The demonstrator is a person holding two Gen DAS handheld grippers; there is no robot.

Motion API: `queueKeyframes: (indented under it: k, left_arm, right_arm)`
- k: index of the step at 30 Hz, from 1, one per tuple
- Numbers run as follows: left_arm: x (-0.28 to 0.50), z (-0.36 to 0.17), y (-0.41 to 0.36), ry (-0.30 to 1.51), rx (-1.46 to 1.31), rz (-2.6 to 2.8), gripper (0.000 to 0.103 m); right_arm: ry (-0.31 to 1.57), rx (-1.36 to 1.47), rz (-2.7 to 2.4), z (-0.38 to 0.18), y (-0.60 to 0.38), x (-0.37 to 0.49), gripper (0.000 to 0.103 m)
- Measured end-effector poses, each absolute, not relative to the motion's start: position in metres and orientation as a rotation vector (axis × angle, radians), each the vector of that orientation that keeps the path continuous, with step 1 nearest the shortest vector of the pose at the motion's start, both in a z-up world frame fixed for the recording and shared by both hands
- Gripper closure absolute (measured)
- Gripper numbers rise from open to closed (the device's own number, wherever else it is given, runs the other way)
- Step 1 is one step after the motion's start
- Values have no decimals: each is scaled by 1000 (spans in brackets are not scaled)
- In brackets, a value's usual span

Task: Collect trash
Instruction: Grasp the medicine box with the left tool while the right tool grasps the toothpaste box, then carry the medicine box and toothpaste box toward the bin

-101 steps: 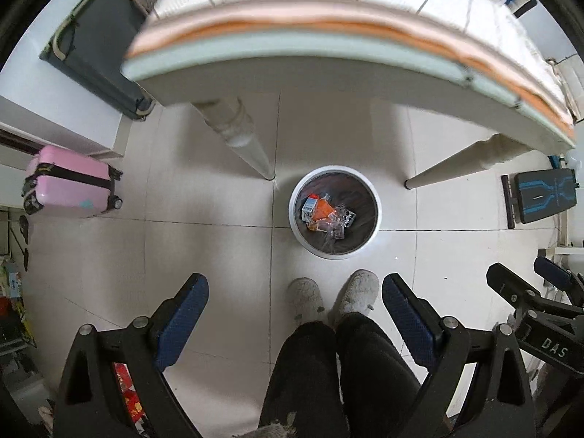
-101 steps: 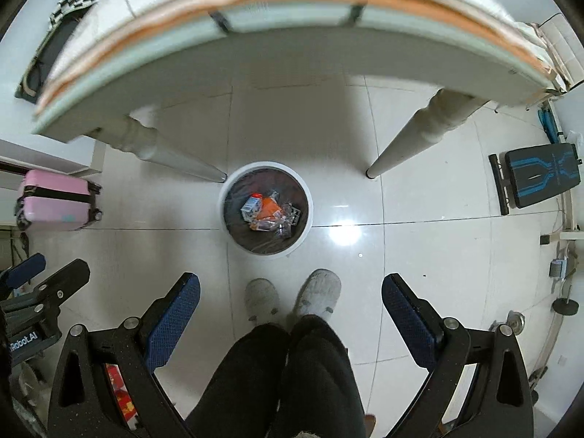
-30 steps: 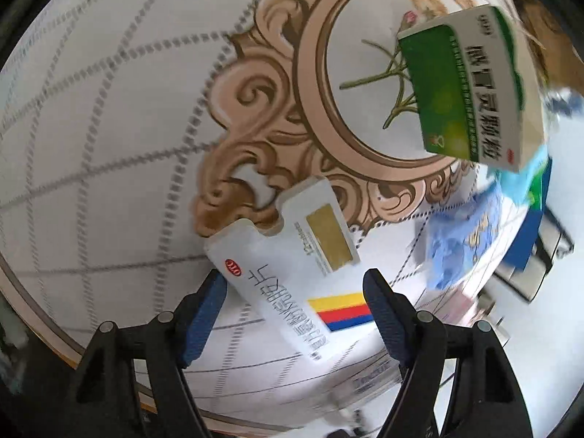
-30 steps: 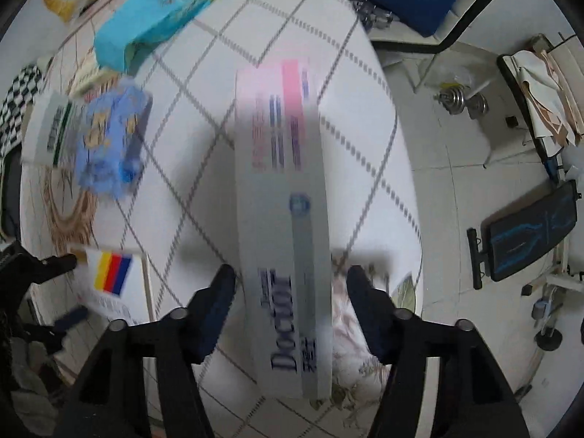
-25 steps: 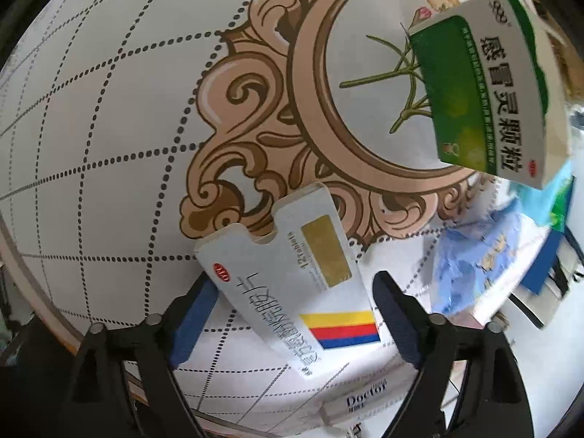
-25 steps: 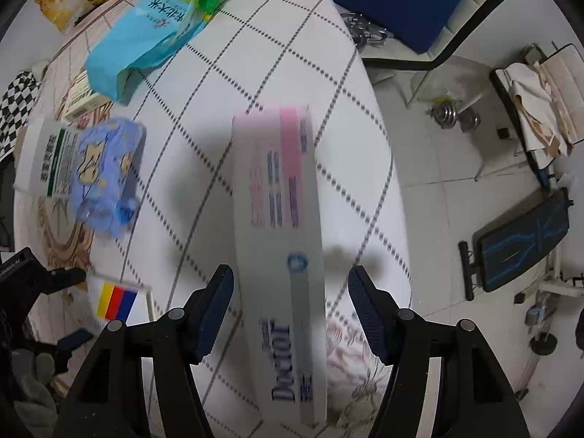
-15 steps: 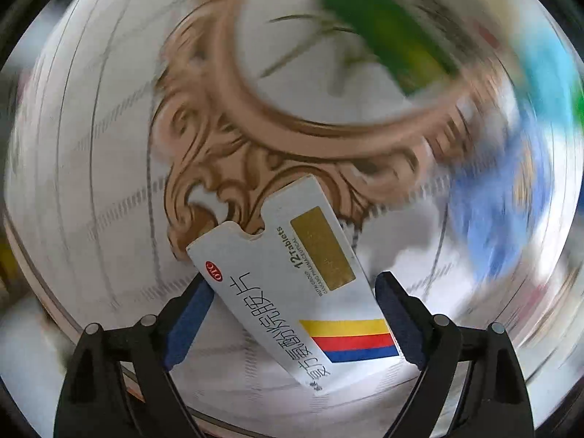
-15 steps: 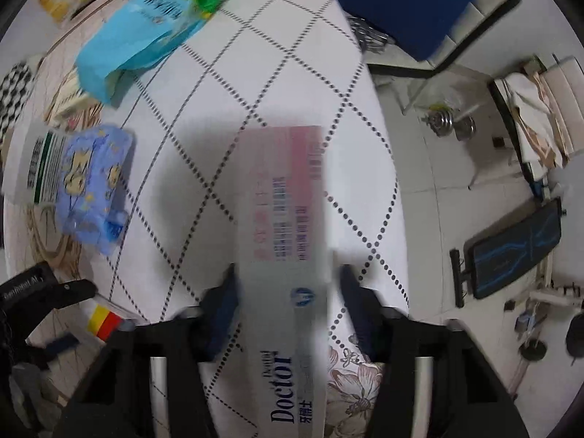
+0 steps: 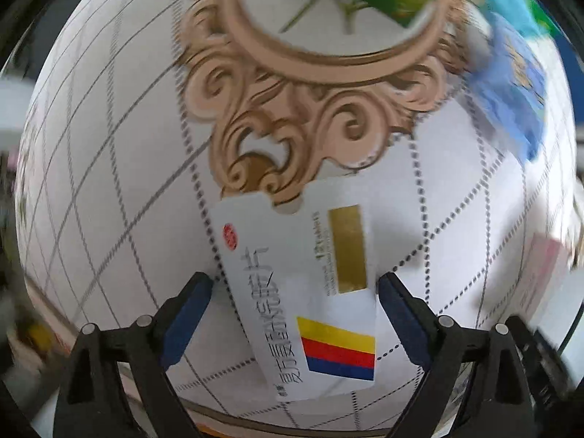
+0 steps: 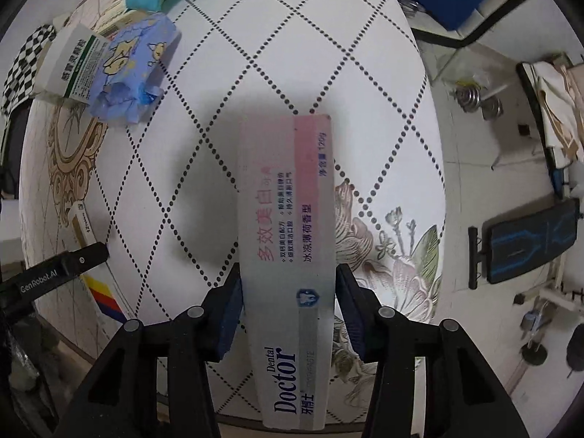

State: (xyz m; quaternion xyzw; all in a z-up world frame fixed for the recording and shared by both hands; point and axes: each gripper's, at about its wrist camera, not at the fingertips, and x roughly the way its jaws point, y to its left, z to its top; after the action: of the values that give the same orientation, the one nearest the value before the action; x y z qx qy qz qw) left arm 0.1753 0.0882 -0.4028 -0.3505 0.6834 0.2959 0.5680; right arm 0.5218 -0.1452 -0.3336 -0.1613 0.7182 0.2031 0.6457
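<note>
1. Right wrist view: the right gripper (image 10: 288,301) has its jaws closed against both long sides of the Doctor toothpaste box (image 10: 288,255), which lies lengthwise over the counter (image 10: 226,84).
2. Left wrist view: the left gripper (image 9: 295,314) has its jaws spread wide around the white tablet box (image 9: 303,284); whether the pads touch it is unclear.
3. A blue tissue pack (image 10: 133,73) and a green-and-white medicine box (image 10: 71,65) lie farther back, touching.

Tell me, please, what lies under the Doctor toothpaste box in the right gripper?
Under the toothpaste box shows the tablecloth, dotted diamonds with a flower print at its right. Whatever lies directly beneath the box is covered.
</note>
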Motion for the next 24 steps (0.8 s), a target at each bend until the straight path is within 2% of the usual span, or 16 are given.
queueKeyframes:
  k: [6,9,10,17,24]
  left_arm:
    - [162,-405,81,1565,-846,742,12]
    - [173,-397,62,1559,-764,693,30]
    - [175,-395,60,1566,-729,680,32]
    - [169,-388,37,1549,-475,634,32]
    - [155,-345,26,1457,-319,611,32]
  right_arm:
    - [1629,-398,432,-341,-142,515,52]
    - [1603,-432,427,-340,-138,508,53]
    - [1599,-436,425,-339,-137,507,53]
    - [1597,-405,431,-333,-140,501,55]
    - [1521,-382,459,-303,-145,480,55]
